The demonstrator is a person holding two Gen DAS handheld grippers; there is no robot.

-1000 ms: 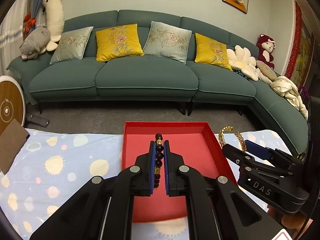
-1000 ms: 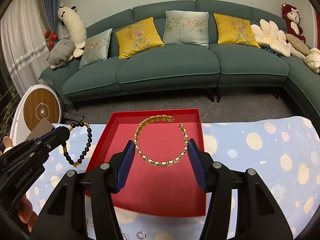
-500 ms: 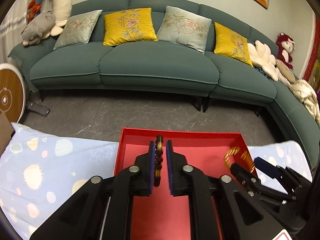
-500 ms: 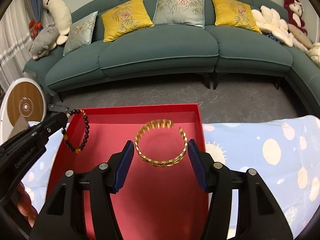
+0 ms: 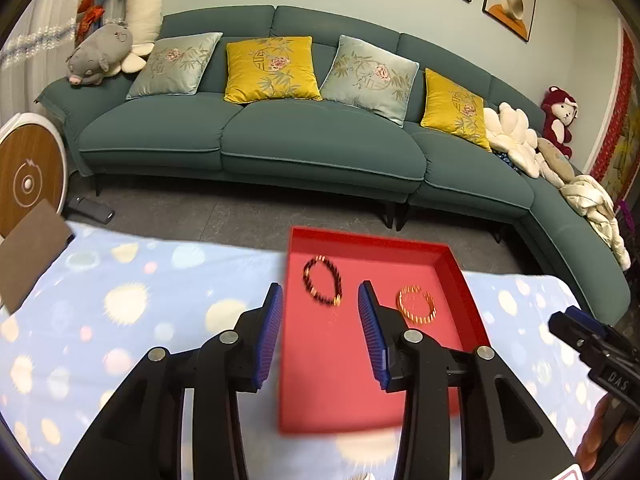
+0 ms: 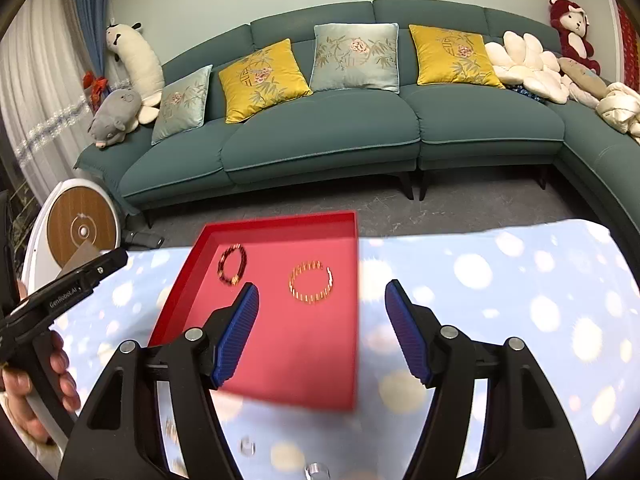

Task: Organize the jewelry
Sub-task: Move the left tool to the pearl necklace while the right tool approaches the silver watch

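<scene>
Both bracelets have left the grippers and now lie flat on the floor of the red tray (image 5: 456, 280). A second ago the left gripper (image 5: 320, 300) was pinching the dark bead bracelet (image 5: 322, 285) upright between its pads; its jaws have just been opening, and they now stand spread with nothing pressed between them, the bracelet lying on the tray floor beyond the tips, seen between them. The gold bracelet (image 6: 311, 282), which a second ago sat between the right gripper's (image 6: 322, 300) pads, rests to the right of the bead bracelet, the two near each other but apart, in the far half of the tray. The right gripper's jaws have also just been opening and are spread wide, empty, its right finger over the blue spotted cloth (image 6: 520, 300). Both grippers have drawn back toward the near side of the tray. A few small rings (image 6: 316, 469) lie on the cloth at the near edge, blurred. Behind stands the green sofa (image 5: 320, 144).
</scene>
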